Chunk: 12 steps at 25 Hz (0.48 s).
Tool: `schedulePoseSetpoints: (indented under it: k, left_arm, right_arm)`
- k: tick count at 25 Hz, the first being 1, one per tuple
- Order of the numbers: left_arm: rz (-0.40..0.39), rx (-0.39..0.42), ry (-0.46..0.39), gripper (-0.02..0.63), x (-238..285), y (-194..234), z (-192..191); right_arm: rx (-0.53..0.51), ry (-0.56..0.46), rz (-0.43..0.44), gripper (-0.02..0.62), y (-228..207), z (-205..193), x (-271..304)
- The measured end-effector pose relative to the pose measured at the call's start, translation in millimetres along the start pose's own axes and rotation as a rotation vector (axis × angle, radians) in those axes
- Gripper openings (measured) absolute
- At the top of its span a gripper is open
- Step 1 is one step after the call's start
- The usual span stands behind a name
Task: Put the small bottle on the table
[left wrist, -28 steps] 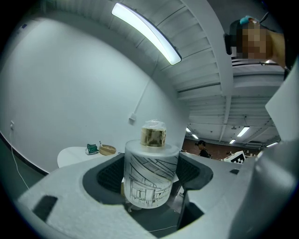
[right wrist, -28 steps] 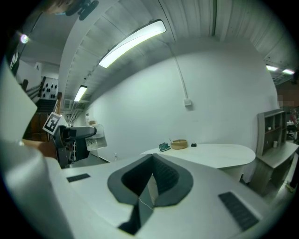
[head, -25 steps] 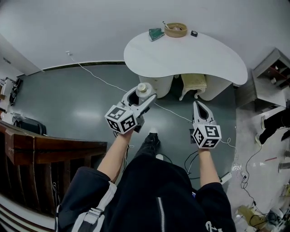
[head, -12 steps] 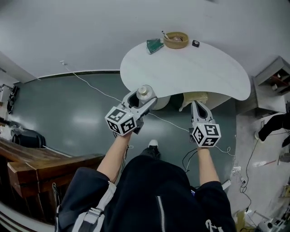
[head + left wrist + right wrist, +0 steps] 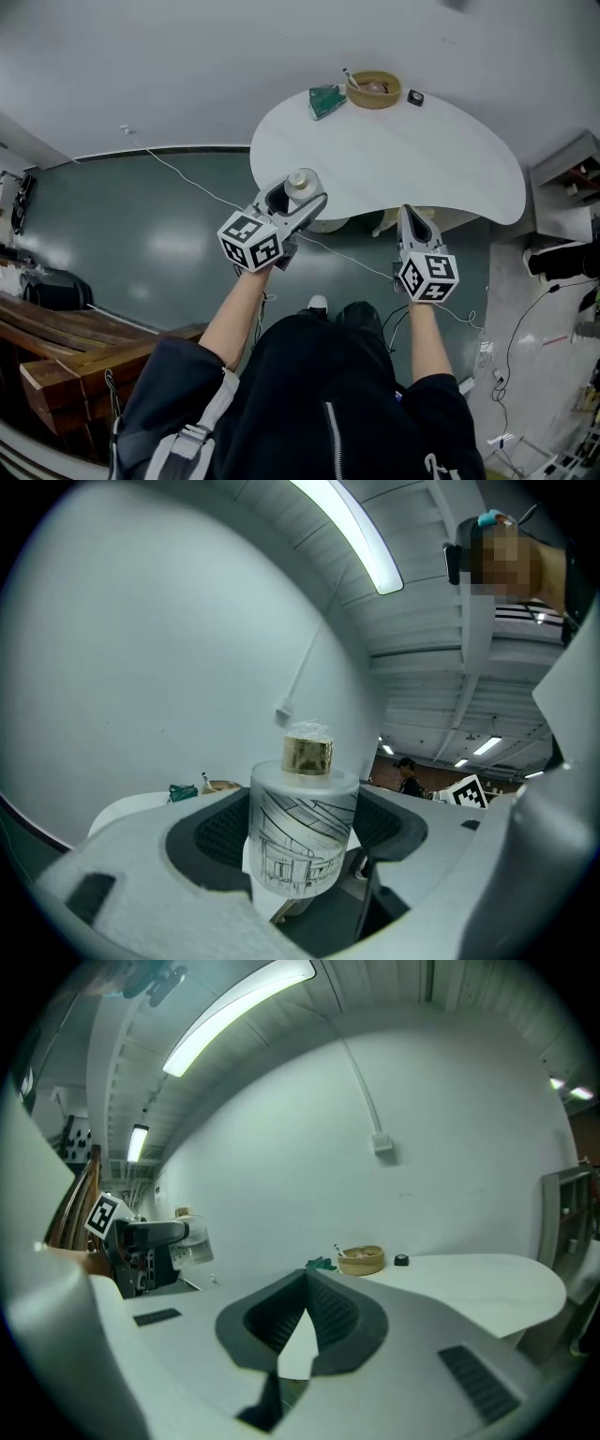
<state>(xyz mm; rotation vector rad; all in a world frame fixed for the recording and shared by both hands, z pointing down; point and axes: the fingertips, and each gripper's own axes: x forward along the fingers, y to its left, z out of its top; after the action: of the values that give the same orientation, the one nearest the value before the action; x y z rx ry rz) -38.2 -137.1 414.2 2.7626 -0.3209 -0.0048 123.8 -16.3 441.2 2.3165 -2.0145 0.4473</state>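
Your left gripper has its jaws closed on the small bottle, one dark ribbed pad pressing each side of the frosted body. The bottle stands upright between them, with a gold collar and a clear cap on top. Its label is a black line drawing of buildings, with roofs, walls and windows sketched in thin strokes. Any lettering on it is too small to make out.

In the head view you are holding the bottle in the air at the near left edge of the white, kidney-shaped table, and it is not resting on the top.

Your right gripper has its jaws shut, tips meeting with nothing between them. It hangs over the near edge of the table, well apart from your left one. Each gripper carries its cube of black-and-white square markers, which are patterns only.

At the far edge of the table sit a round wooden bowl, a crumpled green thing just left of it, and a small dark object to its right.
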Motion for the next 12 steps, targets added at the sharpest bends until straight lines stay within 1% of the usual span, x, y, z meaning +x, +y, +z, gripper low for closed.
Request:
schedulePoseSetpoints:
  k: [5, 12]
  left_arm:
    - [-0.01, 0.0, 0.013, 0.339, 22.1, 14.3, -1.2]
    - [0.02, 0.012, 0.028, 0.339, 62.2, 41.8, -1.7]
  right_arm:
    - [0.002, 0.007, -0.001, 0.002, -11.8, 1.5, 20.1]
    - [0.003, 0.009, 0.042, 0.002, -36.1, 8.9, 65.3]
